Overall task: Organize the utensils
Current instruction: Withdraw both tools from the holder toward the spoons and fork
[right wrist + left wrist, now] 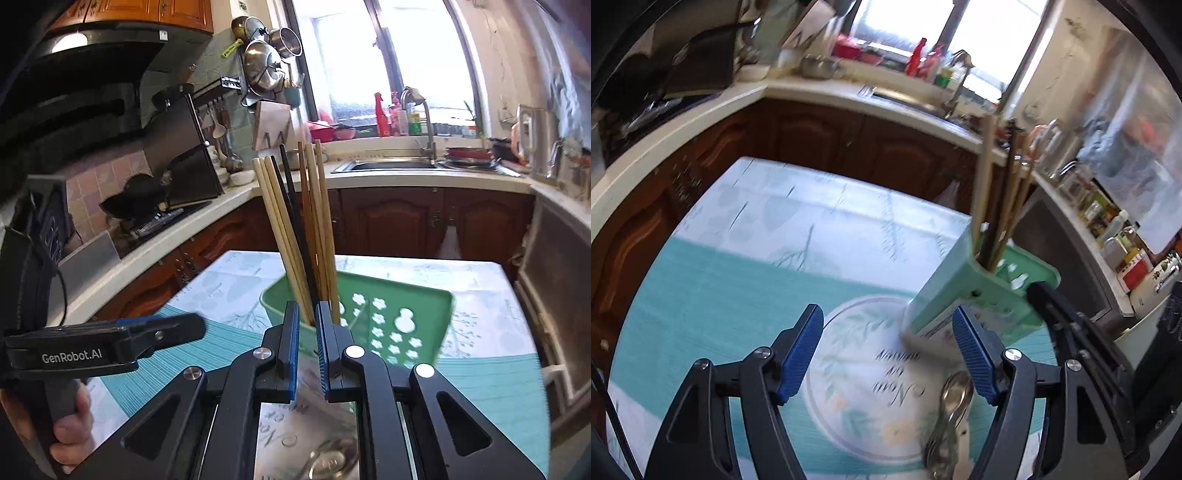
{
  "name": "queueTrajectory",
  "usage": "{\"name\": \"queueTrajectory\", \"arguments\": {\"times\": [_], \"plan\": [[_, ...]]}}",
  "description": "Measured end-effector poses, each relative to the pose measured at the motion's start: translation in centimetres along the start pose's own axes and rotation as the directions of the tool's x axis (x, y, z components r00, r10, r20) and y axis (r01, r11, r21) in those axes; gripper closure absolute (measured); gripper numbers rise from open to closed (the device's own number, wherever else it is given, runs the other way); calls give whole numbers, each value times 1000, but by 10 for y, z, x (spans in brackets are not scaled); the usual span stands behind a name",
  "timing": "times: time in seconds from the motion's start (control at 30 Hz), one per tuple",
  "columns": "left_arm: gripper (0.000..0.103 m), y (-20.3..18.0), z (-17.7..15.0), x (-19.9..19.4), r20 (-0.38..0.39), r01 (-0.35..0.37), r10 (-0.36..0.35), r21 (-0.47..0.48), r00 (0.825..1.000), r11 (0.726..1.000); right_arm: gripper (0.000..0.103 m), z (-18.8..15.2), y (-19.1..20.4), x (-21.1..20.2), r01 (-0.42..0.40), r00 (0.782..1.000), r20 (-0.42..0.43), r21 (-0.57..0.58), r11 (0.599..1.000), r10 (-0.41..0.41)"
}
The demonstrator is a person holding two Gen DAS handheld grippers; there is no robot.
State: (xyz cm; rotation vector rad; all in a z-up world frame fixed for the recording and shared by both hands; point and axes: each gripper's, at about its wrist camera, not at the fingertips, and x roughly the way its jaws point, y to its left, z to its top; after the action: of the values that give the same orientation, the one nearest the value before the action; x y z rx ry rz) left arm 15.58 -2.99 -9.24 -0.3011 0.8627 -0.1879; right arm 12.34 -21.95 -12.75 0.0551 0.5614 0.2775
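Kitchen table (pixel 491 295): chopsticks (pixel 295 236) stand near-upright in the green holder (pixel 406 314); right gripper (pixel 307 325) clenches its rim, left gripper (pixel 886 354) spread, empty.

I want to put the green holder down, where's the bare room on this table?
The far pale half of the patterned tablecloth, beyond the left tongs, is bare, as is its left teal band. It is crowded near right: the green perforated plastic holder with upright wooden chopsticks, and metal spoons lying below.
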Motion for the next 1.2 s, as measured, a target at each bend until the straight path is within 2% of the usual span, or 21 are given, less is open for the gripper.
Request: {"name": "queueTrajectory", "arguments": {"times": [0.13, 0.27, 0.3, 0.4, 0.43, 0.5, 0.6, 0.77, 0.97, 1.2], "plan": [[32, 17, -13, -1, -80, -43, 40, -39, 996, 998, 93, -4, 15, -20, 7, 999, -43, -8, 1000, -7], [32, 19, -25, -4, -132, -77, 76, -2, 988, 997, 92, -13, 35, -42, 8, 996, -90, -7, 1000, -9], [31, 18, -29, -6, -142, -84, 85, 17, 986, 996, 88, -15, 39, -45, 9, 995, -99, -5, 1000, -9], [13, 16, -38, -13, -157, -106, 113, 55, 981, 993, 75, -23, 50, -61, 19, 991, -135, 18, 1000, -17], [8, 15, -41, -15, -160, -114, 123, 66, 979, 991, 73, -28, 54, -67, 21, 989, -145, 27, 999, -17], [5, 13, -47, -20, -168, -123, 137, 87, 976, 989, 71, -36, 60, -76, 23, 986, -169, 38, 999, -16], [4, 12, -55, -25, -190, -118, 137, 107, 972, 987, 69, -49, 64, -85, 49, 977, -211, 45, 998, -38], [4, 11, -67, -29, -221, -133, 161, 140, 962, 981, 67, -72, 68, -97, 53, 959, -281, 85, 995, -28], [3, 10, -76, -32, -221, -134, 167, 157, 961, 978, 66, -89, 68, -93, 89, 924, -380, 87, 992, -49], [3, 1, -83, -12, -285, -109, 160, 187, 945, 976, 66, -103, 62, -94, 104, 906, -418, 79, 991, -62]]}}
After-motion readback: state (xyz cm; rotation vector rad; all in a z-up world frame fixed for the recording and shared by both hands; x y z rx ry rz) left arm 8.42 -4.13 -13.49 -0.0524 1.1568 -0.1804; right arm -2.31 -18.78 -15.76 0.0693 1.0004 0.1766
